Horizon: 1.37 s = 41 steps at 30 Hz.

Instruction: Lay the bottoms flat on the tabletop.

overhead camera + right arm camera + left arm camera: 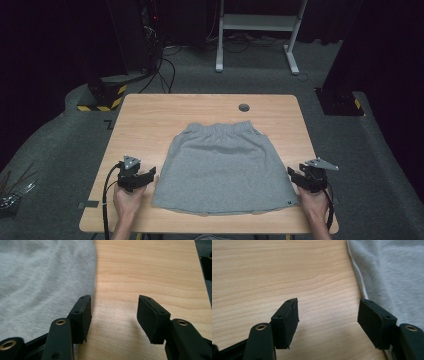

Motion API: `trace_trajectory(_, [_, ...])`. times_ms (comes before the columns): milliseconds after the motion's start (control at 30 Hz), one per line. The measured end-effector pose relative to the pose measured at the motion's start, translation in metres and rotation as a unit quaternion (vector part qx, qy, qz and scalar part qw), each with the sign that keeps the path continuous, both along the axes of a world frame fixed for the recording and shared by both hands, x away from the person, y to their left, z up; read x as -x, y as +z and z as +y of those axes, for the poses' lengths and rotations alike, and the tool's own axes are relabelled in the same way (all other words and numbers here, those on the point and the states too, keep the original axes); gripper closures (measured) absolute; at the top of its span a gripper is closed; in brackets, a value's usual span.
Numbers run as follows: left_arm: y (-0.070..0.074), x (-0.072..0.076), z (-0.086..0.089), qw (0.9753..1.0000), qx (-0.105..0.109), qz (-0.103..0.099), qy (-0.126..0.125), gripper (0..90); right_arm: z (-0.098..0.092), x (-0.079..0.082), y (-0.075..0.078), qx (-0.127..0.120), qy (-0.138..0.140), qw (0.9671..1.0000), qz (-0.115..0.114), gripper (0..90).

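Observation:
A grey pair of shorts point(225, 167) lies flat in the middle of the wooden table point(145, 125), waistband toward the far side. My left gripper point(146, 176) rests just off the garment's left edge, open, with bare wood between its jaws. In the left gripper view the grey shorts point(392, 272) lie to the right, their seam running by the right jaw, and the left gripper point(328, 320) holds nothing. My right gripper point(294, 175) stands open at the shorts' right edge. In the right gripper view the grey shorts point(42, 282) reach the left jaw of the right gripper point(113, 315).
A round grey grommet point(244, 107) sits near the table's far edge. Beyond the table stand a white desk frame point(257, 30) and a black base with yellow stripes point(102, 95), with cables on the grey carpet. Bare wood lies on both sides of the shorts.

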<state>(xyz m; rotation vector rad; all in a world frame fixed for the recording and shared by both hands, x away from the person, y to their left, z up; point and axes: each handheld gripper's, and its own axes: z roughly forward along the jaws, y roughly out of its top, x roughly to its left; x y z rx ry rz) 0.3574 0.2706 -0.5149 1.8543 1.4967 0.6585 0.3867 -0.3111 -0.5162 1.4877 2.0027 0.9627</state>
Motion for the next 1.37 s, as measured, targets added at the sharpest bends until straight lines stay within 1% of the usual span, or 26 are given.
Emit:
trace_trajectory(67, [-0.002, -0.003, 0.001, 1.0, -0.007, 0.003, 0.003, 33.3, -0.001, -0.001, -0.002, 0.003, -0.006, 1.0, 0.004, 44.9])
trace_trajectory(167, [-0.005, -0.006, 0.003, 0.9999, -0.01, 0.005, 0.009, 33.3, -0.002, -0.003, -0.005, 0.009, -0.014, 0.9998, 0.01, 43.7])
trace_trajectory(267, [-0.007, -0.006, 0.003, 0.9998, -0.015, 0.008, 0.012, 33.2, -0.002, -0.003, -0.005, 0.015, -0.022, 0.9996, 0.005, 42.6])
trace_trajectory(367, [-0.01, -0.006, 0.003, 0.9998, -0.013, 0.009, 0.014, 33.2, -0.002, -0.004, -0.005, 0.019, -0.026, 0.9994, 0.009, 41.2])
trace_trajectory(433, [-0.011, -0.006, 0.003, 0.9998, -0.015, 0.007, 0.015, 32.9, -0.001, -0.005, -0.005, 0.028, -0.028, 0.9991, 0.013, 38.6])
trace_trajectory(500, [-0.012, -0.006, 0.004, 0.9998, -0.013, 0.003, 0.017, 32.1, -0.001, -0.006, -0.006, 0.034, -0.025, 0.999, 0.013, 36.4])
trace_trajectory(600, [-0.013, -0.006, 0.005, 0.9998, -0.012, 0.001, 0.018, 30.4, -0.001, -0.007, -0.006, 0.033, -0.032, 0.9988, 0.016, 32.5])
trace_trajectory(900, [-0.013, -0.006, 0.005, 0.9997, -0.013, 0.006, 0.018, 23.8, -0.001, -0.007, -0.006, 0.033, -0.033, 0.9988, 0.017, 31.1])
trace_trajectory(1367, [-0.013, -0.006, 0.004, 0.9998, -0.011, 0.006, 0.015, 22.5, -0.001, -0.007, -0.006, 0.033, -0.033, 0.9988, 0.017, 31.1])
